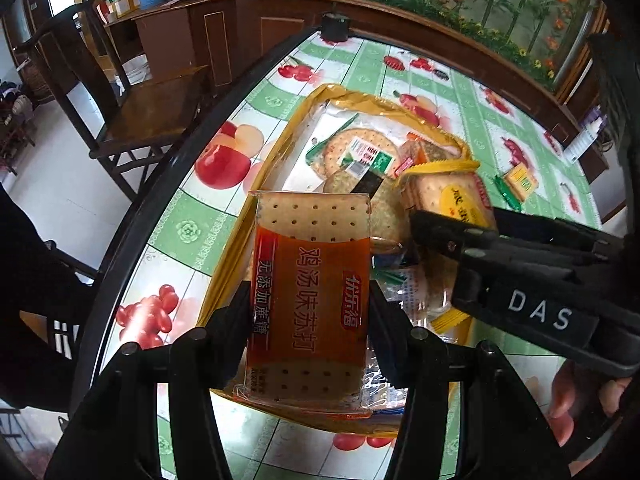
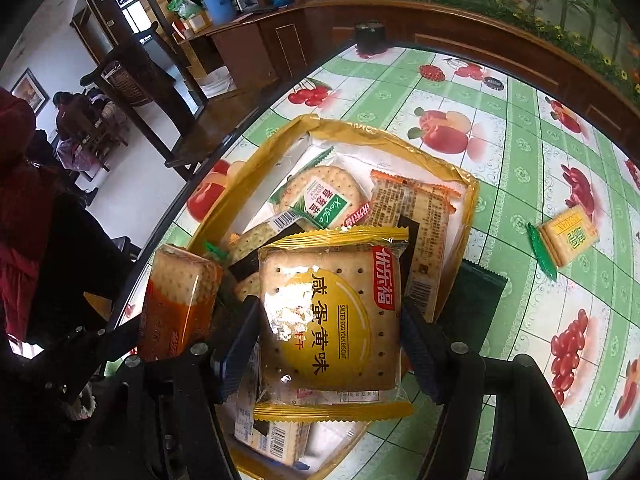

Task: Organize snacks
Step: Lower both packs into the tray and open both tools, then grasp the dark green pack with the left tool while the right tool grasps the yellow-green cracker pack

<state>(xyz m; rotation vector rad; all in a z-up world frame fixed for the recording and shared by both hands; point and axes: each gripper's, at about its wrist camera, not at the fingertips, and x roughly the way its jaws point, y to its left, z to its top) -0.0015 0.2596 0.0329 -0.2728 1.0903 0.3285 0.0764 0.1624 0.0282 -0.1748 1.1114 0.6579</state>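
My left gripper (image 1: 310, 312) is shut on an orange soda cracker pack (image 1: 310, 296), held above the yellow-rimmed tray (image 1: 262, 152); the pack also shows in the right wrist view (image 2: 176, 304). My right gripper (image 2: 330, 332) is shut on a yellow salted egg yolk biscuit pack (image 2: 332, 312), held over the same tray (image 2: 474, 208); that pack shows in the left wrist view (image 1: 448, 196). The tray holds several cracker packs, among them a round cracker pack with a green label (image 2: 320, 196). A small yellow and green pack (image 2: 564, 240) lies on the tablecloth right of the tray.
The table (image 2: 500, 120) has a fruit-print green cloth and a dark rim. A dark green packet (image 2: 476, 300) lies beside the tray's right edge. A wooden chair (image 1: 132, 116) stands left of the table. A dark round object (image 2: 370, 36) sits at the far edge.
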